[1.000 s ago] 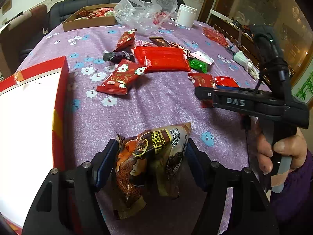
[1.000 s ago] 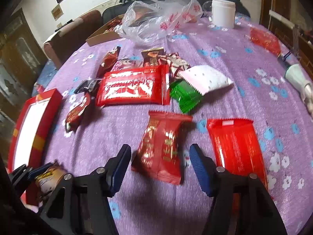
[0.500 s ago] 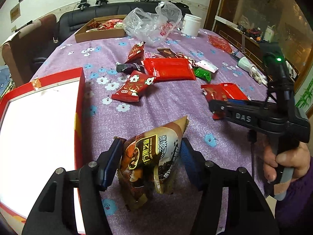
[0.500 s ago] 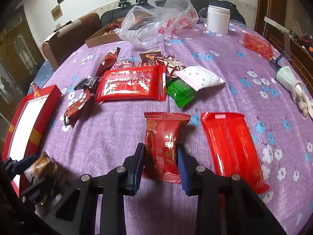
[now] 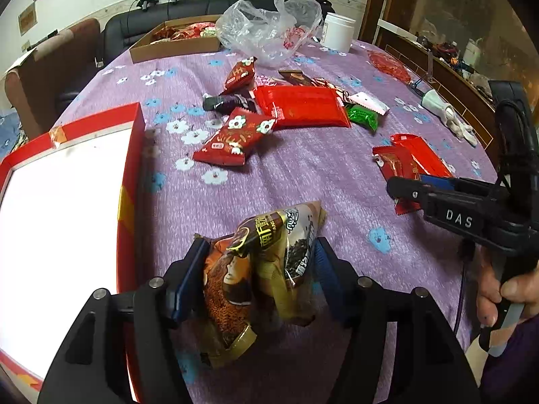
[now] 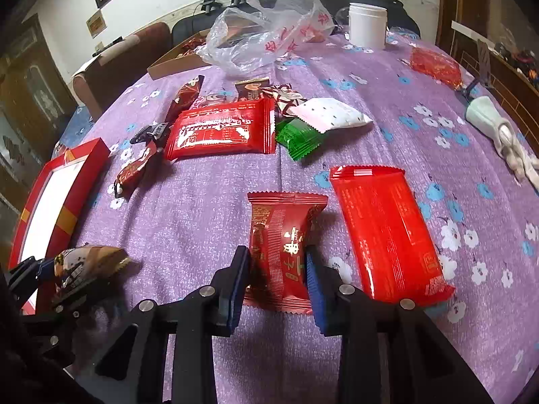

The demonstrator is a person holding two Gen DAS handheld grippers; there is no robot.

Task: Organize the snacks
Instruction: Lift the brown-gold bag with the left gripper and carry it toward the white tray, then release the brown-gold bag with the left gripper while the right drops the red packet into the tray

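Note:
My left gripper [image 5: 259,269] is shut on a brown-and-gold snack bag [image 5: 262,269] and holds it above the purple tablecloth, beside the red box with a white inside [image 5: 67,215]. My right gripper [image 6: 278,266] is shut on a small red snack packet [image 6: 283,245] that lies on the cloth next to a long red packet [image 6: 384,229]. The right gripper also shows in the left wrist view [image 5: 404,188], and the left gripper with its bag shows in the right wrist view [image 6: 43,269].
Several snack packets lie mid-table: a large red pack [image 6: 219,131], a green one [image 6: 299,138], a white one [image 6: 330,114]. A plastic bag [image 6: 269,40], a cardboard box [image 5: 175,43] and a white jar [image 6: 367,25] stand at the back. A pale object [image 6: 498,131] lies right.
The right gripper closed from wide open onto the small red packet. The left gripper lifted the brown bag higher and drew back toward the red box.

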